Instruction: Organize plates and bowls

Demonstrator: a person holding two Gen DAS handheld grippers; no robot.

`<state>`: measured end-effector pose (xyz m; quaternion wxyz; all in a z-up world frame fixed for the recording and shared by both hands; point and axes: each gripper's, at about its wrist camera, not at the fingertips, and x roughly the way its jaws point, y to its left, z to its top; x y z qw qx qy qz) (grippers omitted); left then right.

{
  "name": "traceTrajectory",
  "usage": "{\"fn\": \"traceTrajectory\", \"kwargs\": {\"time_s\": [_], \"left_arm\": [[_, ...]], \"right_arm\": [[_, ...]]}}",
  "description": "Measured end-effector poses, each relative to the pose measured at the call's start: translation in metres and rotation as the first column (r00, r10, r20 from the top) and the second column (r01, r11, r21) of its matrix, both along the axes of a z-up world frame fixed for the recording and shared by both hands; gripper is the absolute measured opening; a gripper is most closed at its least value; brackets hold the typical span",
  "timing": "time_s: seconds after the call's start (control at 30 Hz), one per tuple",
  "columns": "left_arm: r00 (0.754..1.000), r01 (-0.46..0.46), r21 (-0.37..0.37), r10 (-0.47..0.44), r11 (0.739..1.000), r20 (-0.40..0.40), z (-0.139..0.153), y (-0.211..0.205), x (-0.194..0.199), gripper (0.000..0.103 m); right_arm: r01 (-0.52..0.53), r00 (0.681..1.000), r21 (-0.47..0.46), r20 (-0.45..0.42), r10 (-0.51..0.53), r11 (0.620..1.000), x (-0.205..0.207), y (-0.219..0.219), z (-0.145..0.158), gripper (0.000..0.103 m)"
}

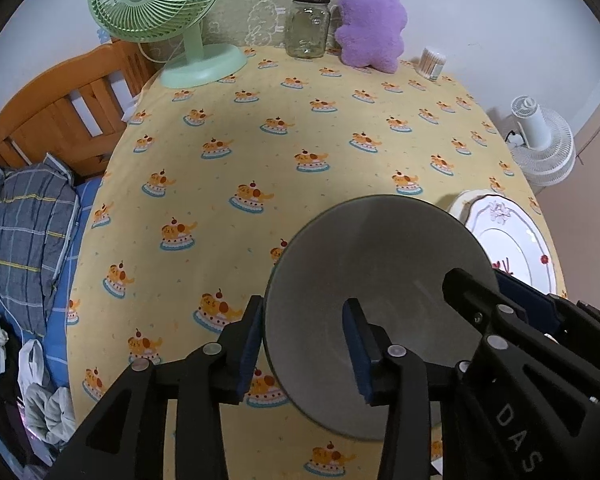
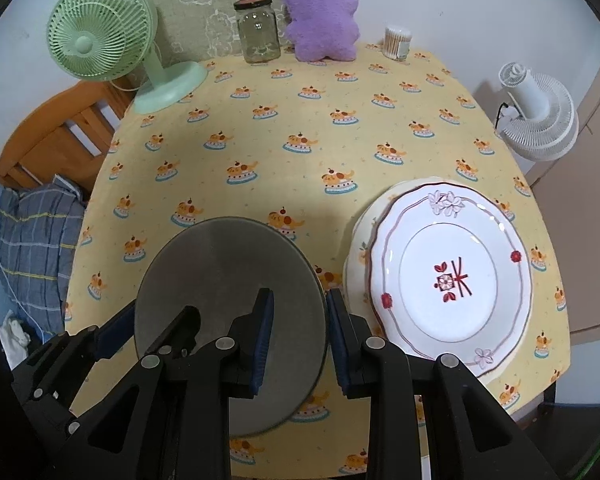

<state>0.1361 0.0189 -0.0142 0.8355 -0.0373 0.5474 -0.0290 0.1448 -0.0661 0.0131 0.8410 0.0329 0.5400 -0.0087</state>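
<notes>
Both my wrist feeds are evenly lit from overhead, a little dim and soft. Fisheye bending curves the tablecloth (image 1: 260, 128) edges, with black vignette in the corners. A broad shadow falls behind the grey bowl (image 2: 228, 280); mild glare sits on the white plate (image 2: 452, 280).

Grey bowl (image 2: 228, 280) beside stacked plates (image 2: 448, 280)

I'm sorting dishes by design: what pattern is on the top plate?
White top plate with red flower motifs and pale blossoms; right wrist view shows it best.

Two close downward wrist views, shared bowl (image 1: 380, 272)
</notes>
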Motion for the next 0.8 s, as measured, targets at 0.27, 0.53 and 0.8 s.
{"fn": "traceTrajectory", "kwargs": {"time_s": [0.27, 0.53, 0.8], "left_arm": [[1.000, 0.022, -0.026, -0.021, 0.999, 0.016, 0.008, -0.002, -0.008, 0.064], [1.000, -0.014, -0.022, 0.014, 1.000, -0.001, 0.001, -0.003, -0.007, 0.082], [0.996, -0.077, -0.021, 0.077, 0.997, -0.034, -0.005, -0.004, 0.001, 0.087]], "right_arm": [[-0.008, 1.000, 0.017, 0.009, 0.008, 1.000, -0.009, -0.008, 0.010, 0.031], [-0.003, 1.000, 0.093, 0.010, 0.002, 0.996, -0.002, -0.031, 0.002, 0.061], [-0.074, 0.996, 0.200, -0.036, 0.083, 0.977, 0.021, -0.043, -0.024, 0.060]]}}
